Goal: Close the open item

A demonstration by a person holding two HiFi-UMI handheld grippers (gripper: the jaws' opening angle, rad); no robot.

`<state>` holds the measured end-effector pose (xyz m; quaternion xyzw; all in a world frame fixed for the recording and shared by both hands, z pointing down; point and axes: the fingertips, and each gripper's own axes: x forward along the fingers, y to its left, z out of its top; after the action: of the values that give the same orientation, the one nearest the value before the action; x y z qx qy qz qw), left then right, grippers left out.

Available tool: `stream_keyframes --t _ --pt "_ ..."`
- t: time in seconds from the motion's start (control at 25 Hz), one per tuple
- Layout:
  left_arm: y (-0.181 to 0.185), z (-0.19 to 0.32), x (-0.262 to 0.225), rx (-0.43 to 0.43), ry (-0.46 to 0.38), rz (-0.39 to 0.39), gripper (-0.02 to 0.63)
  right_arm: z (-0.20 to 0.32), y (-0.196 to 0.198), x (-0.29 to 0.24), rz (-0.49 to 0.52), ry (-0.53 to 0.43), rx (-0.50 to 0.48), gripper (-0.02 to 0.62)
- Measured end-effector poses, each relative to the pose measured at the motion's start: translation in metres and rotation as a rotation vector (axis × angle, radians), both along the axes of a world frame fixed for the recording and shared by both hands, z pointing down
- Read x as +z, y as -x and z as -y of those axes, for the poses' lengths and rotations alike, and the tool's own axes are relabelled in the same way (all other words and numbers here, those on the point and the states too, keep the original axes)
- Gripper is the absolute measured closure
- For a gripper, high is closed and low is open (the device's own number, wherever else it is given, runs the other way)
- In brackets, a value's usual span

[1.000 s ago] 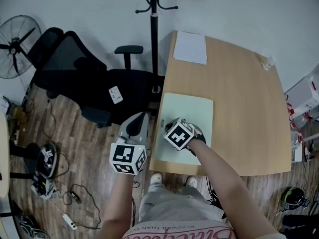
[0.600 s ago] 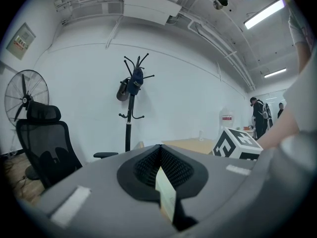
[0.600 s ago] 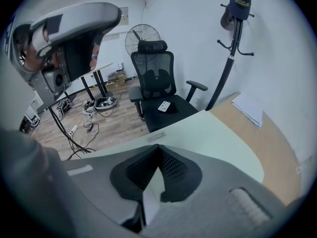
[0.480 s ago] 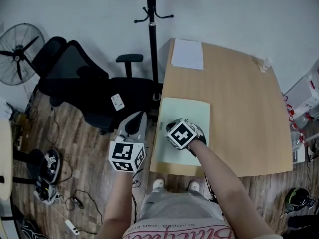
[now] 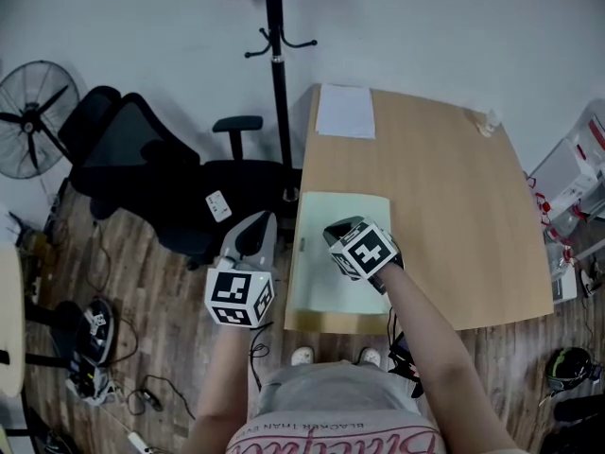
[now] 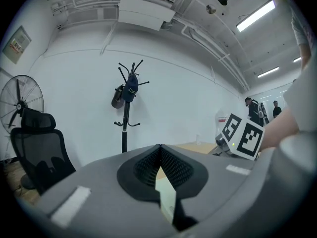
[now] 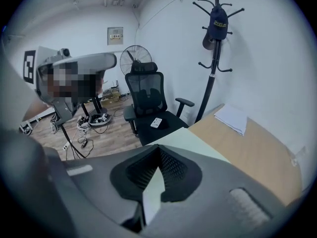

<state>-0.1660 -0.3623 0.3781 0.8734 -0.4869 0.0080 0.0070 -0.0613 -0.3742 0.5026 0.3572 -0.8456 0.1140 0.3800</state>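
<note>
While both sets of jaws are pressed together on nothing, neither the left gripper (image 5: 257,235) nor the right gripper (image 5: 338,233) can take hold of the folder (image 5: 331,218). It lies flat at the near left corner of the desk (image 5: 444,206), under the right gripper. A push with closed tips could, I reckon, slide it off that edge toward the chair (image 5: 142,159). Bare desk lies rightward and back toward the paper (image 5: 345,112).
</note>
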Motion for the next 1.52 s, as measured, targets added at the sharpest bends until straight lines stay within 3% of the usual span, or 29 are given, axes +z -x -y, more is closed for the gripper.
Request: stream_keyframes --t 0.64,1.12,1.52 --pt "-0.006 -0.004 -0.012 0.097 -0.042 0.016 0.592 -0.019 -0.047 -0.074 0.128 -0.218 0.155 0.594" --pt "-0.016 -0.004 -0.029 0.072 -0.076 0.004 0.592 -0.043 -0.106 -0.127 0.215 -0.426 0.317 0.594" --pt "-0.028 0.000 -0.049 0.018 -0.100 -0.001 0.592 -0.055 -0.145 -0.155 0.271 -0.502 0.360 0.594"
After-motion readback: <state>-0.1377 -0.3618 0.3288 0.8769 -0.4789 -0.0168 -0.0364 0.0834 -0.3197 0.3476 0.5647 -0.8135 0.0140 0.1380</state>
